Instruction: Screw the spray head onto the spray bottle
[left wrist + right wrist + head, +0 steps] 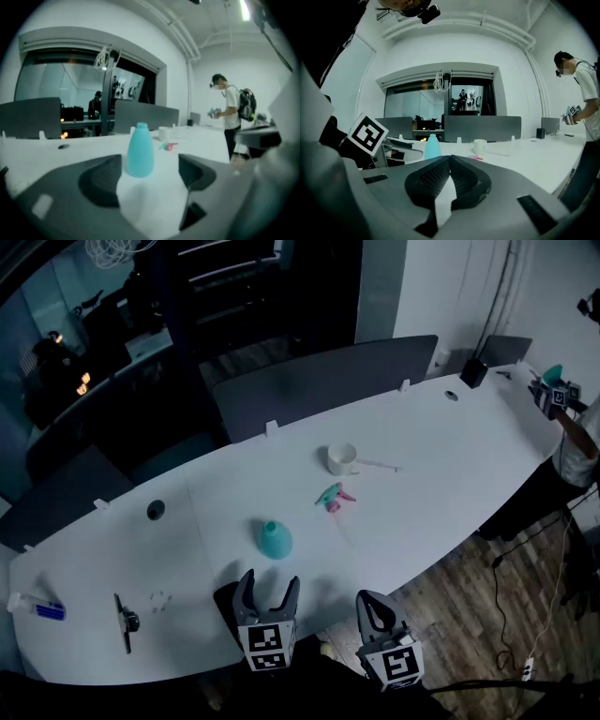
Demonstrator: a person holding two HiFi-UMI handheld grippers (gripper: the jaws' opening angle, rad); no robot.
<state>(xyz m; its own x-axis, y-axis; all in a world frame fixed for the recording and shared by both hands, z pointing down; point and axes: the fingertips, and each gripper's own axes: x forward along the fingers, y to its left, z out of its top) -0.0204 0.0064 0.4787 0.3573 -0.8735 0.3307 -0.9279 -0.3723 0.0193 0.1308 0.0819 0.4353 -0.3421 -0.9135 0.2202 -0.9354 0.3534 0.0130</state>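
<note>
Long and white, the counter (450, 484) runs past dark screens and glass, and we stand at its near edge. Toward its left end lie a small white-and-blue item (37, 607) and a slim dark implement (124, 622), neither of them part of our job. Our left tool (269, 582) hovers at the near edge with its jaws standing wide apart and nothing between the pads. Just ahead of it the teal spray bottle (274, 540) stands upright with its neck bare, and the left gripper view frames it squarely between the jaws. We judge the step in hand to be taking that bottle, so we should ease forward level, close on its broad lower body rather than the tapering shoulder, and avoid nudging it over. Further right, toward the middle of the counter, the spray head (333, 496) lies on its side just before a white cup (341, 458). Our right tool (370, 604) waits at the near edge with its jaws pressed together and empty. It must open before reaching for the head, and should grip it so the collar can meet the neck squarely.
</note>
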